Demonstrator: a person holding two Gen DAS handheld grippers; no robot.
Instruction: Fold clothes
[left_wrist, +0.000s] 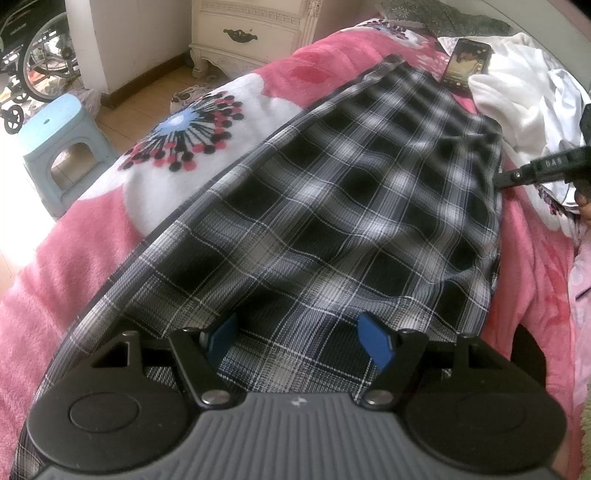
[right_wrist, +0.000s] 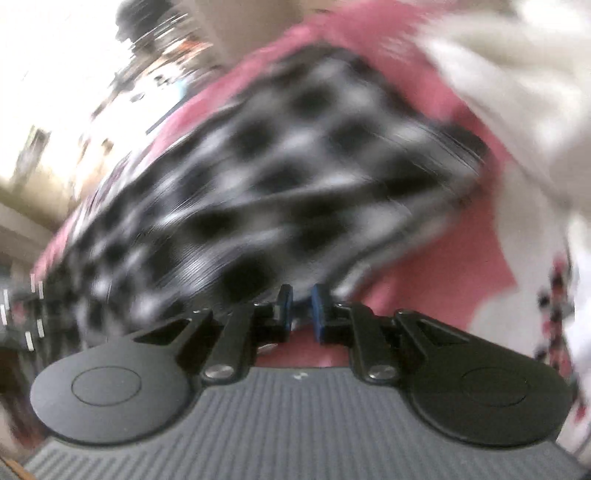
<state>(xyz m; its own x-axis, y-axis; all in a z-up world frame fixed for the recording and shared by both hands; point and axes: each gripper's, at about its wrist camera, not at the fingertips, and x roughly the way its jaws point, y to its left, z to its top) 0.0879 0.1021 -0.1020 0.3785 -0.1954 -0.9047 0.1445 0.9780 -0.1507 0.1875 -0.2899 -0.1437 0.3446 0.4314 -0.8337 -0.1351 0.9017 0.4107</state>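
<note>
Blue pads (left_wrist: 373, 343) of the left gripper (left_wrist: 299, 341) stand wide apart over the near end of the plaid garment (left_wrist: 351, 206), gripping nothing, while the right gripper (right_wrist: 301, 310) sits at the cloth's edge, its jaws a narrow gap apart with nothing pinched between them as far as the blur allows. Plaid lies long and flat on the pink blanket (left_wrist: 74, 266), apparently folded lengthwise once; cross folds still look undone, and the white clothes (left_wrist: 517, 92) beside the phone (left_wrist: 466, 64) wait unfolded.
</note>
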